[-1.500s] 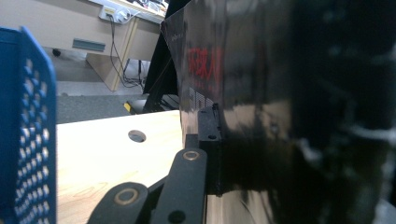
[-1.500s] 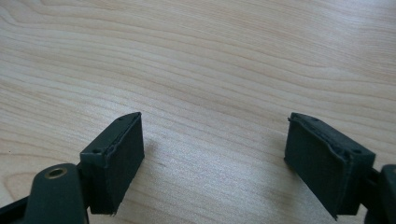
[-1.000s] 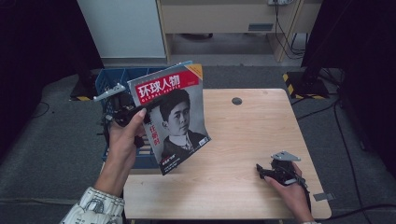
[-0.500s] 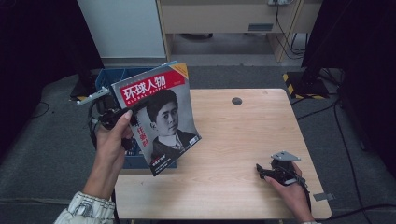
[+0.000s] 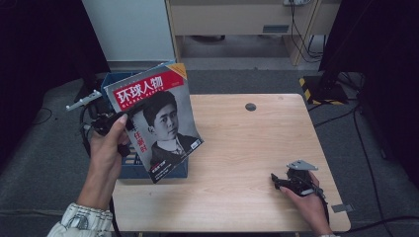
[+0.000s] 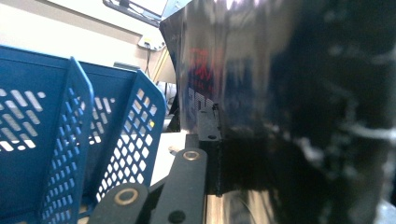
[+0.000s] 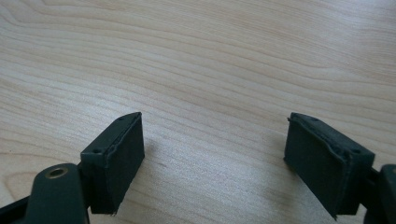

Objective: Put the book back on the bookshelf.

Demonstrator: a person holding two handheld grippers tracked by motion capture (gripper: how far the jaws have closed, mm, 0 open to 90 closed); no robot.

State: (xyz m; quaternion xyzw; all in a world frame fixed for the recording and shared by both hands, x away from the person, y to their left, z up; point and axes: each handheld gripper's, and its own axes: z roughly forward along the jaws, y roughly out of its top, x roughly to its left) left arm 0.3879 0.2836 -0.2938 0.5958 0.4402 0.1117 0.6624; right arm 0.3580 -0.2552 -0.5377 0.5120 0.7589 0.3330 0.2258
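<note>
A glossy magazine with a red masthead and a black-and-white portrait hangs tilted over the left edge of the pale wooden surface, clamped in the left claw. It hides most of the blue perforated plastic basket beside that edge. The right claw rests near the right front corner, jaws apart with nothing between them. In the left gripper view the cover is blurred.

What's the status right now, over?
Left hand-held gripper shut on magazine, above blue basket. Right hand-held gripper open, empty, on table. Nothing in the way.
</note>
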